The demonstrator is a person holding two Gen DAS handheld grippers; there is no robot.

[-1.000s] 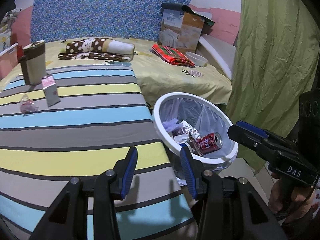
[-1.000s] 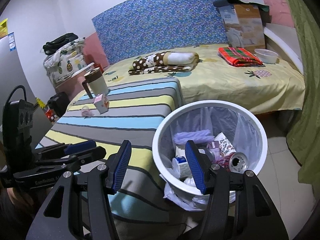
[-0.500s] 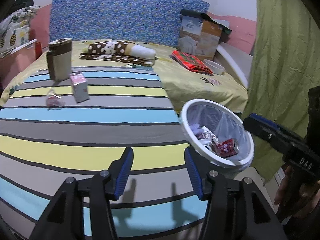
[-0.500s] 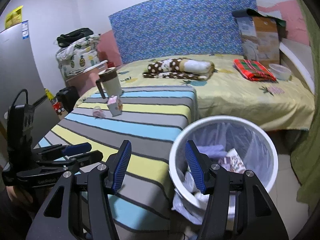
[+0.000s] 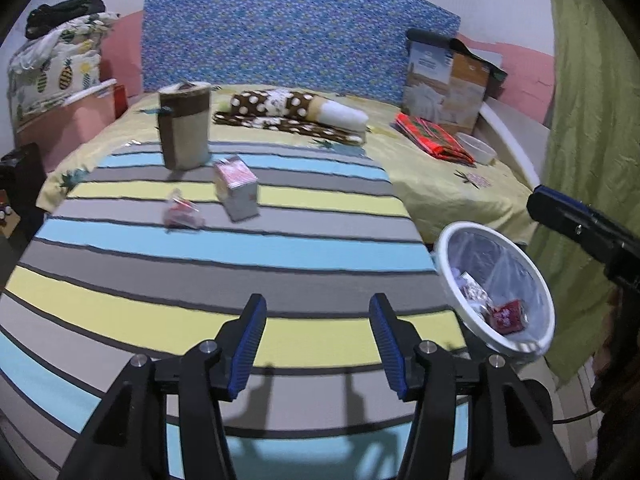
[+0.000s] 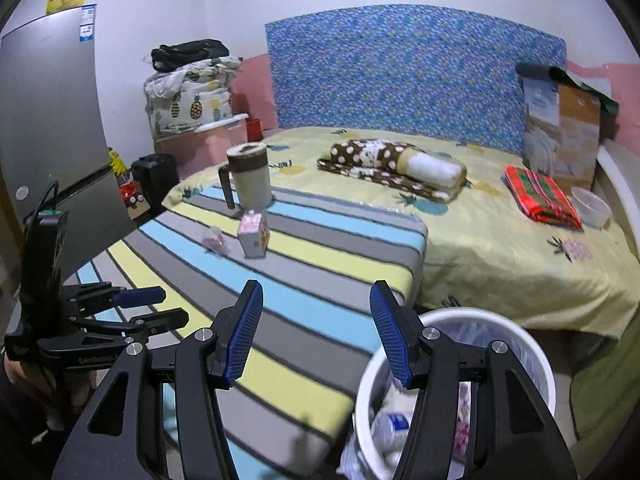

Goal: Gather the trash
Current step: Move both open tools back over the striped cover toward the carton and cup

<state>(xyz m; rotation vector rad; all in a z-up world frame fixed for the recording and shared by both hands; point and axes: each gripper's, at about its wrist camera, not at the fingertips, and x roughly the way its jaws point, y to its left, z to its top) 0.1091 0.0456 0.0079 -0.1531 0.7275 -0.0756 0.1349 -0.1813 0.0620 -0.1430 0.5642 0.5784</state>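
A small pink carton [image 5: 236,190] [image 6: 253,234] and a crumpled clear-pink wrapper [image 5: 181,214] [image 6: 214,239] lie on the striped blanket [image 5: 200,256], in front of a beige tumbler [image 5: 185,131] [image 6: 249,176]. A white trash bin [image 5: 496,284] [image 6: 460,392] with a plastic liner stands beside the bed and holds a red can and other trash. My left gripper [image 5: 317,344] is open and empty over the blanket's near edge; it also shows in the right wrist view [image 6: 154,306]. My right gripper [image 6: 316,332] is open and empty above the bin's left rim; its finger shows in the left wrist view [image 5: 560,212].
A folded dotted blanket [image 5: 292,114], red plaid cloth [image 5: 434,140], white bowl [image 5: 478,148] and cardboard box [image 5: 444,80] lie on the yellow sheet. A green curtain [image 5: 592,100] hangs at the right. A grey fridge [image 6: 44,140] and stacked bedding [image 6: 188,92] stand at the left.
Both grippers have swung left and up, away from the bin toward the blanket. The carton, wrapper and tumbler now sit nearer the middle of both views. Both stay open.
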